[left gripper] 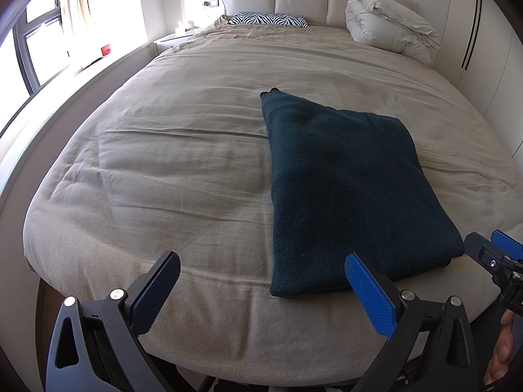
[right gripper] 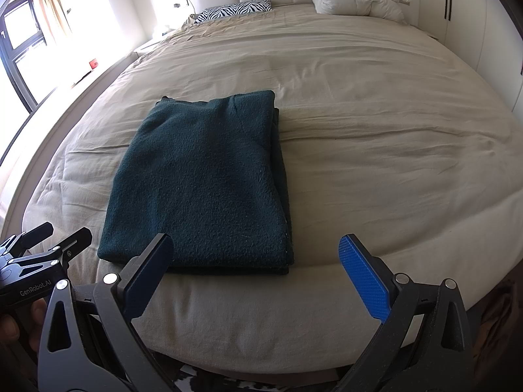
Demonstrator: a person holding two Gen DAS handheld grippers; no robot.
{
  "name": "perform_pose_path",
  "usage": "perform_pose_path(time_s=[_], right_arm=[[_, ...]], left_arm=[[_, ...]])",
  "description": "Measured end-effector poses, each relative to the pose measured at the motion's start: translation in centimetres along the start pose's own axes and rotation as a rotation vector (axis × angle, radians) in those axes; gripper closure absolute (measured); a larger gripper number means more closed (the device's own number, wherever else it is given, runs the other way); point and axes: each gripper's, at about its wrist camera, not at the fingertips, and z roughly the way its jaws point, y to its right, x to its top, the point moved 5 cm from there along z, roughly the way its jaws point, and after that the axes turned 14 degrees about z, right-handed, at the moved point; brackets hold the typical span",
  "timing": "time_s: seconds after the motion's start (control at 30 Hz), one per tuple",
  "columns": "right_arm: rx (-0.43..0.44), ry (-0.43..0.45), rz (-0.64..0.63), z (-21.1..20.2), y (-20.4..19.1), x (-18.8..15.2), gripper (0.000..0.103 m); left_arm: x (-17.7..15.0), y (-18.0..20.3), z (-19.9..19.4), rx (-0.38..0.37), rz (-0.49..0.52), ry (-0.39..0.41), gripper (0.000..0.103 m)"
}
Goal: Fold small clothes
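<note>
Sweater [right gripper: 199,183] lies folded into a neat rectangle near the front edge of the bed [right gripper: 376,150], so the left gripper [left gripper: 261,294] and right gripper [right gripper: 255,274] hover before it, both wide open and empty.

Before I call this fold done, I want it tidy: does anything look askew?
Mostly neat. The dark green sweater lies folded on the bed, but a lower layer peeks out along its right edge, and one far corner pokes up.
</note>
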Motion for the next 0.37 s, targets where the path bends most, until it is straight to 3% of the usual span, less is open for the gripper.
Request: perform_pose_path(time_s=[0.37], right_arm=[[0.000,-0.003,0.001,0.07,0.00,-0.05,0.000]], left_arm=[[-0.36,0.42,0.16,-0.006,0.000,0.004,0.000]])
